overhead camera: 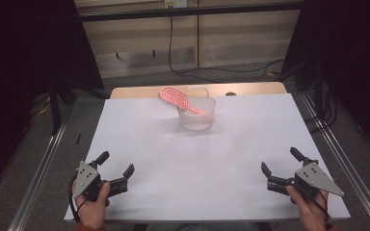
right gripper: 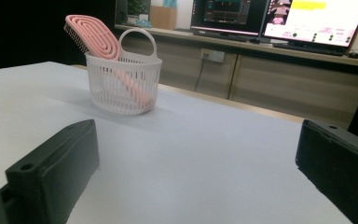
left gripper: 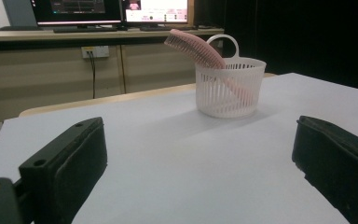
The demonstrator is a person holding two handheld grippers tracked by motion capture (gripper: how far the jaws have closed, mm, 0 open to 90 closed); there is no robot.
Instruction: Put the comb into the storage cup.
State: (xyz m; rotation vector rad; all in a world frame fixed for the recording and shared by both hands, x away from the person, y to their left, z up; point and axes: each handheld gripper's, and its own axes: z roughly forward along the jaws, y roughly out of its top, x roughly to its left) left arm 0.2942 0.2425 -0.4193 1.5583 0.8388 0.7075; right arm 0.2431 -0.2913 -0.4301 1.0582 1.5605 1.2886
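Pink hairbrush (overhead camera: 177, 98) sits in the far basket (overhead camera: 198, 115), both grippers (overhead camera: 118, 174) (overhead camera: 282, 168) near, jaws spread, so reaching in looks next.

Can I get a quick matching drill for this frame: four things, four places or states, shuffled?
Things:
1. hairbrush
2. basket
3. left gripper
4. right gripper

Places or states:
A. white, slotted, at the far middle of the table
B. open, at the near left corner
C. pink, leaning out of the basket
D. open, at the near right corner

Pairs: 1-C, 2-A, 3-B, 4-D
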